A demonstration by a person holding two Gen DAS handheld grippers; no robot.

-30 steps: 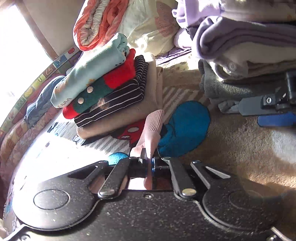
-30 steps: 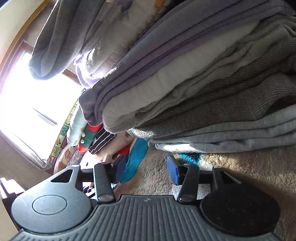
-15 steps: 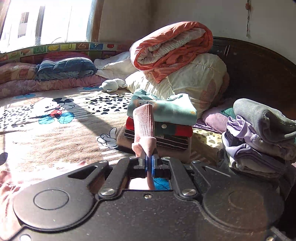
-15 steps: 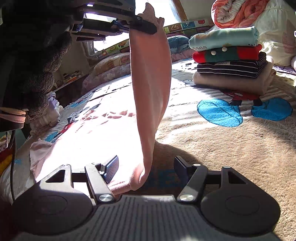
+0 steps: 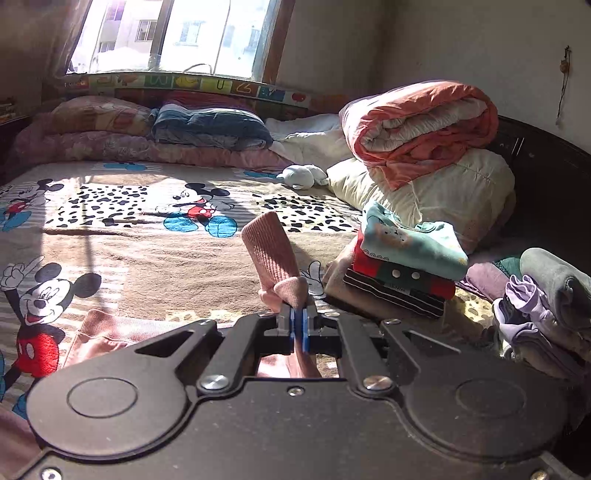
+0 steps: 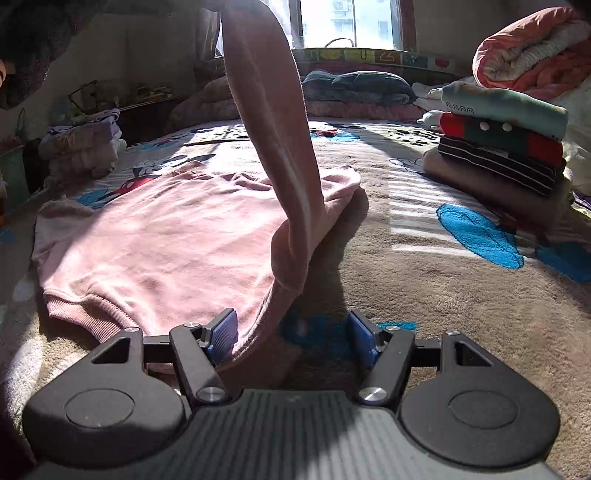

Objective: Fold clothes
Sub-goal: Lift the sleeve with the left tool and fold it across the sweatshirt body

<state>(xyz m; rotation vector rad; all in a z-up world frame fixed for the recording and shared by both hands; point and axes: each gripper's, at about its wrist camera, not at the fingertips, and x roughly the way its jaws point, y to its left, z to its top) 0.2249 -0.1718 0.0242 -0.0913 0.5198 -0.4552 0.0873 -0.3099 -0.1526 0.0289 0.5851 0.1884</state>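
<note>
A pink sweater (image 6: 166, 236) lies spread flat on the bed (image 6: 461, 302), its ribbed hem (image 6: 81, 314) toward the right camera and its body in sunlight. One sleeve (image 6: 273, 122) is lifted off it and rises steeply out of the top of the right view; its ribbed cuff (image 5: 269, 254) sticks up in front of the left camera. The left tool (image 5: 300, 325) is clenched on the sleeve just below that cuff, blue pads pressed together with pink cloth pinched between them and more cloth hanging under the jaws. The right tool (image 6: 291, 334) is released, jaws wide apart, low over the bed at the sweater's near edge; the cloth edge lies against its left pad (image 6: 223, 332) while the right pad (image 6: 362, 341) is over bare blanket. The bed carries a beige cartoon-mouse blanket (image 5: 122, 243). To the right of the sweater, apart from it, stands a stack (image 6: 502, 147) of folded clothes: teal on top, then red and green with white buttons, dark striped, and tan at the bottom. Behind the stack are a cream quilt (image 5: 443, 192) and a rolled orange quilt (image 5: 421, 125) on top of it. A second pile (image 5: 546, 306) of grey and lilac clothes sits at the far right of the left view. Pillows (image 5: 207, 125) line the far side under a sunlit window (image 5: 173, 33)
</note>
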